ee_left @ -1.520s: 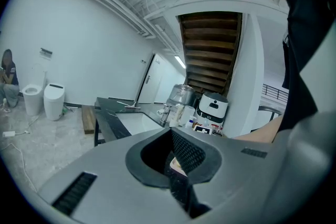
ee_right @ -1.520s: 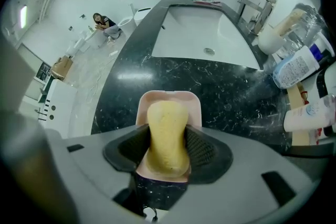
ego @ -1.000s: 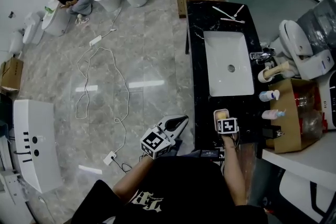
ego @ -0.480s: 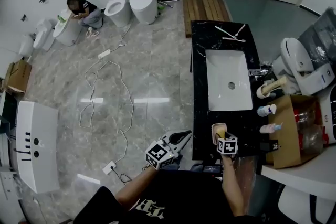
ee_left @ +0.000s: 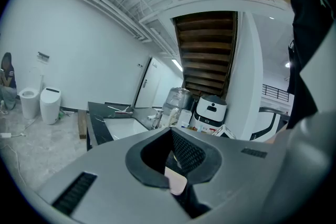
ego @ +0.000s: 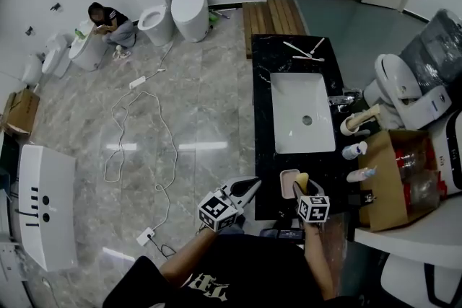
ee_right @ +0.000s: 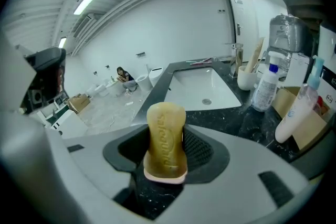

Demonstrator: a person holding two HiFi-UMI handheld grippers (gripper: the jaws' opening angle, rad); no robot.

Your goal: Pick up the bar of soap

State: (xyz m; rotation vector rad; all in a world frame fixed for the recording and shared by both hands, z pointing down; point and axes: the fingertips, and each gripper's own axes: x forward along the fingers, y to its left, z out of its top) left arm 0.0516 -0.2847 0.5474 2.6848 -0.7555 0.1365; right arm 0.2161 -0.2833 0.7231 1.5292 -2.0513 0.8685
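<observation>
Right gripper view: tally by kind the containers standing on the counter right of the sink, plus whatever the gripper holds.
Bottles: 2, a blue-capped bottle and a blue-nozzled bottle
Cups: 1, the cup
Soap: 1, the bar of soap clamped in the right gripper
Total: 4
</observation>
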